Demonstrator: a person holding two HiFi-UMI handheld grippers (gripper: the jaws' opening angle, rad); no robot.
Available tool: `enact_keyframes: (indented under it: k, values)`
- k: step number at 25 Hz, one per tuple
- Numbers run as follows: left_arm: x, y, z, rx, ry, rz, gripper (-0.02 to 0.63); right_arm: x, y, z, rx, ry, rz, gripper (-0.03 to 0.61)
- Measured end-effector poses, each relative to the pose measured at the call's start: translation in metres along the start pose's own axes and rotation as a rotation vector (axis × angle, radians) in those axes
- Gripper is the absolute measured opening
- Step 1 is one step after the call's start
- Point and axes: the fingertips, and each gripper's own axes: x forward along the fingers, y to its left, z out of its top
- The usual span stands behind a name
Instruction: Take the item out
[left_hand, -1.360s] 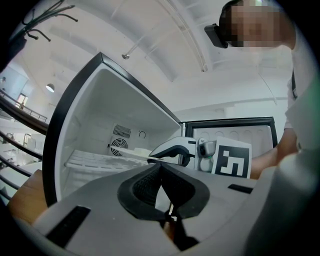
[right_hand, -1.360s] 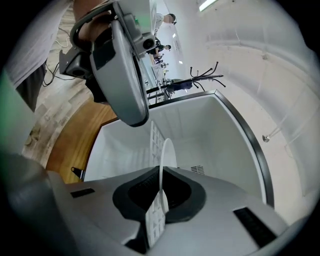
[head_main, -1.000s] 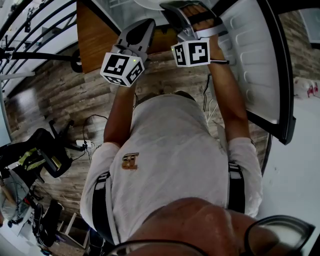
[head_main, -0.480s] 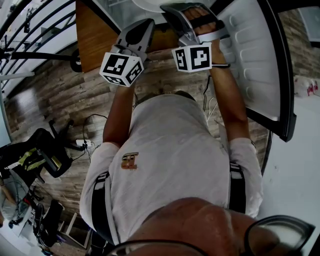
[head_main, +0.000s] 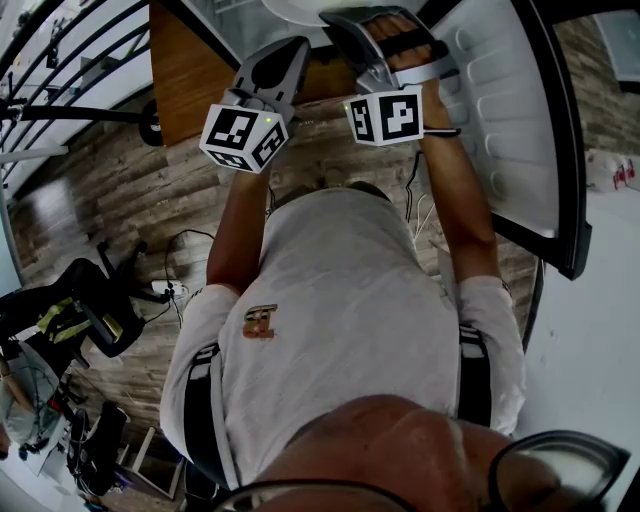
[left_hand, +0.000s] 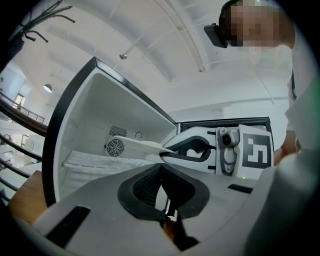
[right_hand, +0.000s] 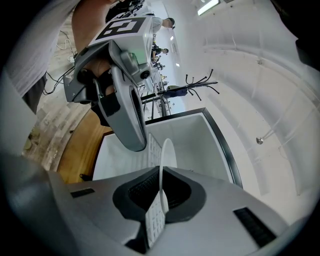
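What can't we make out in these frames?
- Plate: edge-on in the right gripper view, cut off by the head view's top edge; full shape not shown.
- Fridge below its shelf: hidden behind the left gripper in its own view.

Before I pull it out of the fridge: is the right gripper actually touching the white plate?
Touching. The right gripper view shows the plate edge-on, pinched between the closed fingers of the right gripper.
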Motion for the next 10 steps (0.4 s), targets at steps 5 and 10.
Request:
enact_keyframes:
  k: [5,10]
  values:
    - [-0.0015,-0.0008,0.0019,0.000,-0.004,0.003,0.018,-0.0009,-0.0010,0.0016,-0.001,-0.002,0.001,0.039]
    - [-0.0005,-0.0008,0.0000,0.000,-0.003,0.003,0.018,0.0003,0.0009,0.0017,0.002,-0.006,0.004,0.039]
